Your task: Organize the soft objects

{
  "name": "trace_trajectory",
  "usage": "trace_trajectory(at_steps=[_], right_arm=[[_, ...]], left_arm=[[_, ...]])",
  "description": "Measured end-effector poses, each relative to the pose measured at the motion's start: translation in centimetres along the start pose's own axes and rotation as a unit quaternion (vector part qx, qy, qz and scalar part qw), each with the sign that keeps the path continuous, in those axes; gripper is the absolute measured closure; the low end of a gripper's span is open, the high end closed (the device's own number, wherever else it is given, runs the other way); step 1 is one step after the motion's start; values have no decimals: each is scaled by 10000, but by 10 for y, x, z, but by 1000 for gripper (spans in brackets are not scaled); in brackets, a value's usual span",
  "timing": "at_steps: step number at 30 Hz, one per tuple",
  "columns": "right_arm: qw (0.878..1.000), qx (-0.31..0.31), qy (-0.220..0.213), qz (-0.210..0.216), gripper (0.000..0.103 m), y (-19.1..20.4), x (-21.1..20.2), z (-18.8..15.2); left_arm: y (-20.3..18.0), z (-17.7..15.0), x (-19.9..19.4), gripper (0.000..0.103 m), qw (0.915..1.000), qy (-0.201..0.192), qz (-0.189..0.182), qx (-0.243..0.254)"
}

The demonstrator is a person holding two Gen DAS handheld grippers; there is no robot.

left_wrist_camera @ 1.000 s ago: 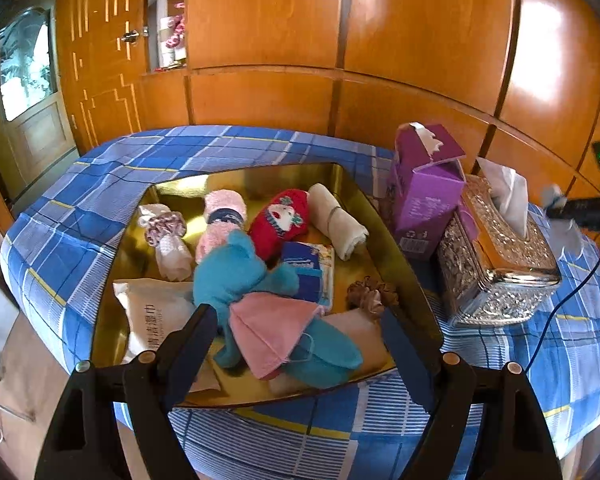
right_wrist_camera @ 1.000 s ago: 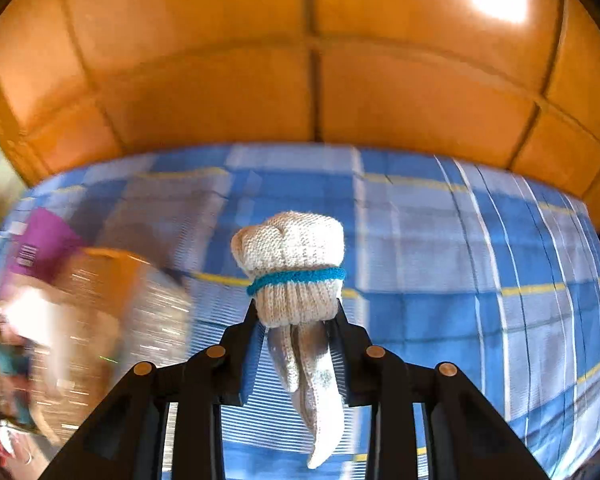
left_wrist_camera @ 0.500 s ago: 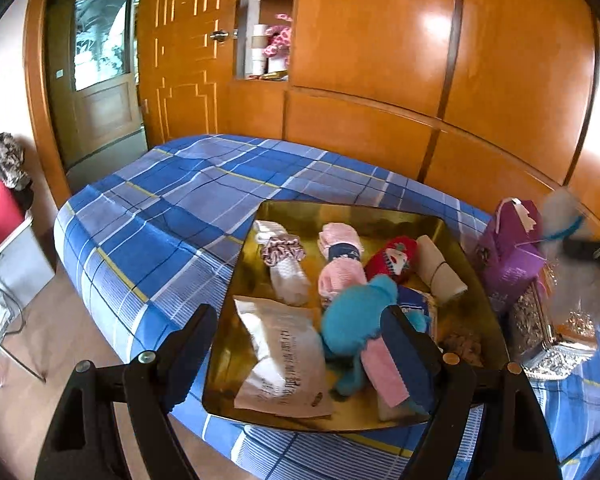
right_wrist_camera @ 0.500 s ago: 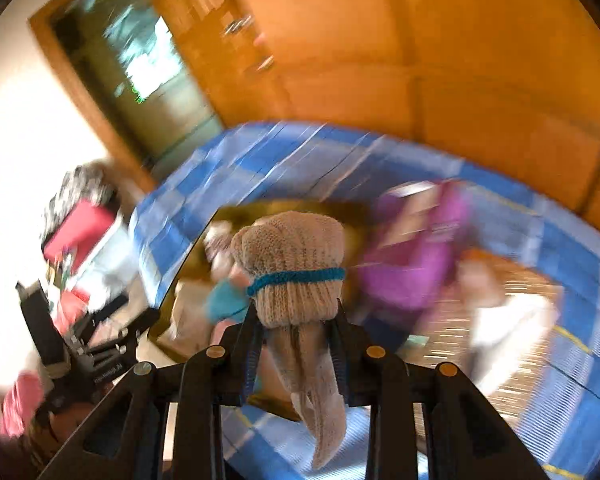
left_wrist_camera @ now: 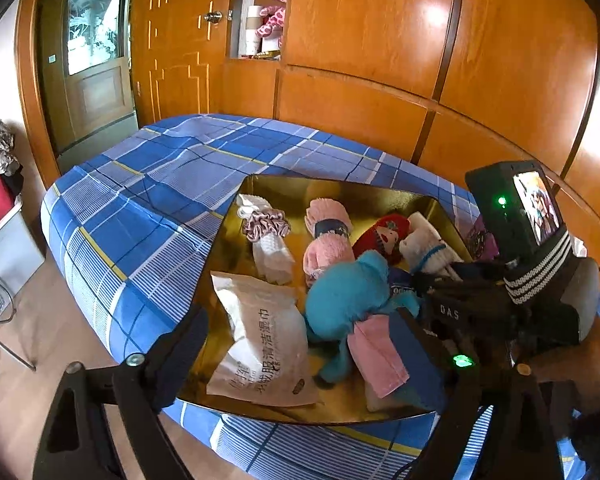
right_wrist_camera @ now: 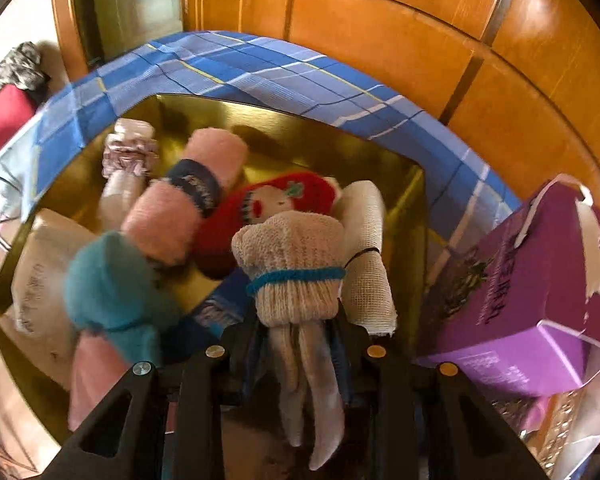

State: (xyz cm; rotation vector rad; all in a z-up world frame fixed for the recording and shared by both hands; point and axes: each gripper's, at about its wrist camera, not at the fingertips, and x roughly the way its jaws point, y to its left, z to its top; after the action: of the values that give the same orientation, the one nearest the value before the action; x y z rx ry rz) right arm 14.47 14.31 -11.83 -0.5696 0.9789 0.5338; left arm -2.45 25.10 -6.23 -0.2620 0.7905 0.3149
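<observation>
One shallow gold metal tray point(left_wrist_camera: 236, 216) sits on one bed with a blue checked cover point(left_wrist_camera: 160, 184). The tray carries two rolled white cloths point(right_wrist_camera: 366, 248), one rolled pink towel with a dark band point(right_wrist_camera: 188, 200), one red knitted doll point(right_wrist_camera: 276, 200), one teal plush toy point(left_wrist_camera: 344, 300), one white wet-wipe packet point(left_wrist_camera: 260, 340) and one pink face mask point(left_wrist_camera: 376, 356). One cream knitted glove bundle with a blue band point(right_wrist_camera: 296, 264) and one purple tissue box point(right_wrist_camera: 532, 300) also show.

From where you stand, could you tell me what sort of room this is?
Most likely a bedroom at home: a bed under a blue plaid sheet, glossy wooden wardrobe panels behind it, and a wooden door with a glass pane.
</observation>
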Motion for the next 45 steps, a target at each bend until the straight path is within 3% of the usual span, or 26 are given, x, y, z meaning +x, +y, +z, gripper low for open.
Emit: trace_trajectory(at_steps=[8,19,35,45], right_arm=[[9993,116,-335,141,59,-3,-22,-8],[9893,817,-1173,-298,59,-14,-81,-37],[9666,1813,-1536,-963,59,-48,-133,-124],[9630,1903,-1617,-1014,58,-51,-141,-130]], left_arm=[[-2,0,-4,2,10000,-73,39,-24],[-19,0,-20,0,9995,-268,15,162],[-63,-8,-46,0,9975,-543,91,448],[-77,-14,-52,0,9971,-616,128,432]])
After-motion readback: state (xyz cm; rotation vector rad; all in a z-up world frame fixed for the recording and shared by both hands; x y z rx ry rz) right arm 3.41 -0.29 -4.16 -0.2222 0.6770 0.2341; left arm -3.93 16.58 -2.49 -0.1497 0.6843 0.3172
